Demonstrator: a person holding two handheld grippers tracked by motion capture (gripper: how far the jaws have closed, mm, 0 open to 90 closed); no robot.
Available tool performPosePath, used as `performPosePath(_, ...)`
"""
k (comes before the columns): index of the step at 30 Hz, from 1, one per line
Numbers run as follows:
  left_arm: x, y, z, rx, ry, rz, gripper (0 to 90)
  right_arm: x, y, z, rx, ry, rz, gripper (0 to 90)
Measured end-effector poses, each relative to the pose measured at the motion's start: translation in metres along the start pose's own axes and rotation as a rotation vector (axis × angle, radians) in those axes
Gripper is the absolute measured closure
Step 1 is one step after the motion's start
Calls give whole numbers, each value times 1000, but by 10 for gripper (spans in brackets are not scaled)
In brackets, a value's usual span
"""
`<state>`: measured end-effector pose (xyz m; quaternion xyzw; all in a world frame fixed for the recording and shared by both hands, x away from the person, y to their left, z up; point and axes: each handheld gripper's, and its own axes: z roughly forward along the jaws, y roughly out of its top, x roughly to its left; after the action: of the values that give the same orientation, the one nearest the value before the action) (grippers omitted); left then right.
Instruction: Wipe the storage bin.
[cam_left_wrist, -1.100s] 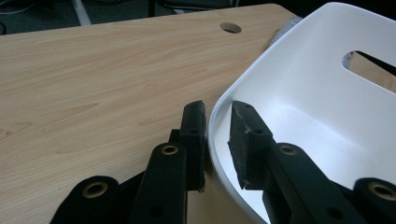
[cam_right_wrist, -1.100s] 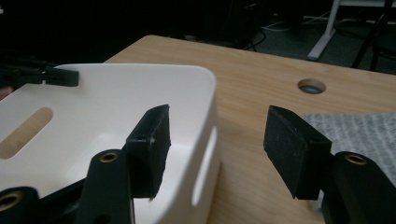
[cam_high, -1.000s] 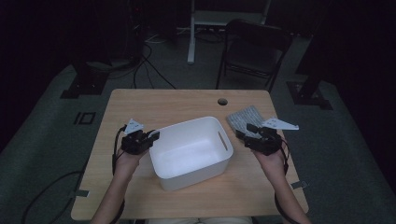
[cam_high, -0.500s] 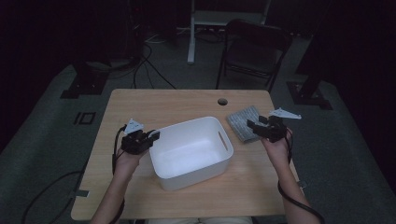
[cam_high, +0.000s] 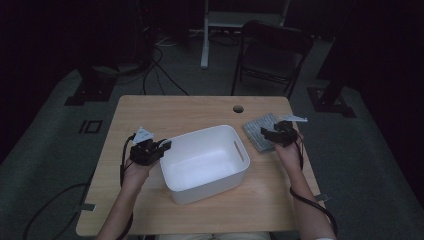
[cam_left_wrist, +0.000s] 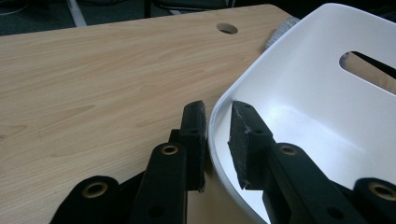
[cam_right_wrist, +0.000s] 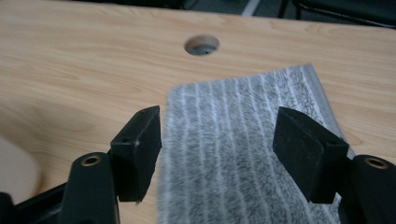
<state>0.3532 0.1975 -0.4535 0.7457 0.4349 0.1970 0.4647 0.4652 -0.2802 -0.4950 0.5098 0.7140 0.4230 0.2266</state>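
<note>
The right gripper (cam_high: 274, 134) is being brought down over the cloth (cam_right_wrist: 243, 154), its jaws just widened and straddling it unpinched; a pick-up seems imminent. The cloth is lying beside the tub (cam_high: 205, 150), whose rim is being clamped by the left gripper (cam_left_wrist: 217, 135).

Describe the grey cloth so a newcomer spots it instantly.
On the wooden table, look right of the white bin, just below the round cable hole. The grey cloth lies flat there under the open right gripper: the only soft, white-striped thing.
</note>
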Motion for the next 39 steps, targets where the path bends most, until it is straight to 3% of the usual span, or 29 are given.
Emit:
performPosePath(8,1,0,0,-2,-8,8,758,-8,0,21,40,-20,-1,291)
performPosePath(13,1,0,1,-5,-12,9,758,-11,-6,37,79,-57,-21,278)
performPosePath(20,1,0,1,-7,-14,10,758,-12,-18,49,124,-67,-27,240)
performPosePath(25,2,0,1,-10,-19,9,757,-10,-25,53,130,-55,-35,224)
performPosePath(30,2,0,1,-11,-18,9,757,-6,-27,55,142,-72,-85,221)
performPosePath(32,2,0,1,-10,-17,10,757,-7,-27,55,150,-72,-79,226)
performPosePath(38,2,0,1,-11,-18,9,757,-4,-23,54,181,-72,-77,267)
performPosePath(39,2,0,2,-9,-20,10,757,-3,-22,54,188,-69,-76,331)
